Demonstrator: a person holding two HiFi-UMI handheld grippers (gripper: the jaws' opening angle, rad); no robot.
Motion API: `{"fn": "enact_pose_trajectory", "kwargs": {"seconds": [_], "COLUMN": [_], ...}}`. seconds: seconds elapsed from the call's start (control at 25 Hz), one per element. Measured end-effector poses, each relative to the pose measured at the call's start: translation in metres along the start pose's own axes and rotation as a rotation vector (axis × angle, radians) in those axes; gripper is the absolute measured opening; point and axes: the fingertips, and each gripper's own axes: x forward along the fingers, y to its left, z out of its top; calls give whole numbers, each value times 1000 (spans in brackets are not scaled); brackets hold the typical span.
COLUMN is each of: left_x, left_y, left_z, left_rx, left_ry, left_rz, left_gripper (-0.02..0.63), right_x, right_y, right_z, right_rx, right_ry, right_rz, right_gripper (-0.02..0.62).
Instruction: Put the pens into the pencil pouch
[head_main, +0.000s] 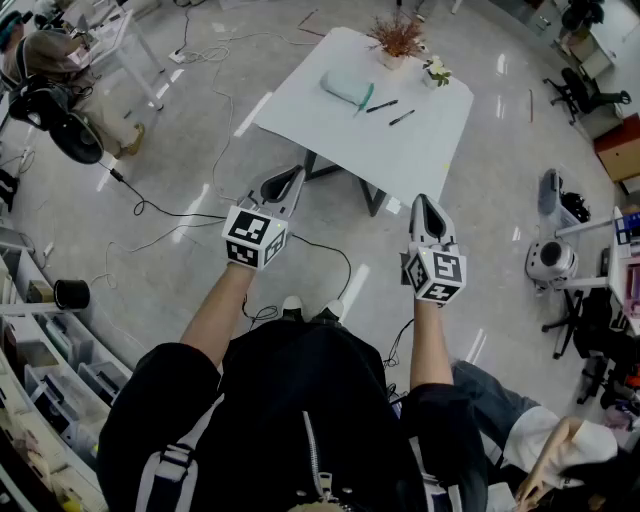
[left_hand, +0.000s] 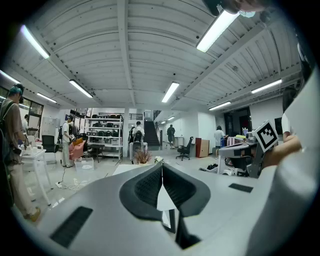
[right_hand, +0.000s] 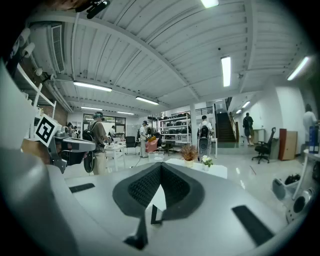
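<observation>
Left tongs (head_main: 291, 175) and right tongs (head_main: 421, 201), both closed and empty, hang well short of the white rectangular desk (head_main: 400, 155). On its far half lies the pale green fabric pencil pouch (head_main: 346, 88), with slim dark pens (head_main: 381, 106) just right of it, slanting. The right tongs are probably nearer.

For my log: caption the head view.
Left gripper and right gripper, shut, empty, short of a white rectangular table with pale green pouch, two black pens.
</observation>
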Motion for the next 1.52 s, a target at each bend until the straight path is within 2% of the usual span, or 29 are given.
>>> {"fn": "enact_pose_trajectory", "kwargs": {"seconds": [0.28,0.4,0.44,0.48,0.52,0.68,1.52], "left_x": [-7,-9,-9,-8,-8,-11,-25], "left_y": [1,-1,-1,-1,-1,4,19], "left_z": [-8,-11,-12,-13,-14,-13,-32], "left_rx": [-11,-18,-17,-18,-19,-26,-20], "left_ry": [8,1,-1,-2,-2,-9,11], "left_rz": [-6,-13,-14,-16,-17,-17,-117], "left_gripper": [28,34,66,138,183,210,210], "right_x": [-4,-5,-6,-6,-6,-7,-19], "right_y": [14,18,20,21,22,27,64], "right_z": [-6,-8,-9,-10,-10,-10,-18], "right_rx": [31,28,25,24,24,31,53], "right_ry": [-12,-12,-11,-10,-10,-15,-36], "right_rz": [15,21,24,27,28,24,-79], "right_gripper": [9,35,41,66,76,129,241]}}
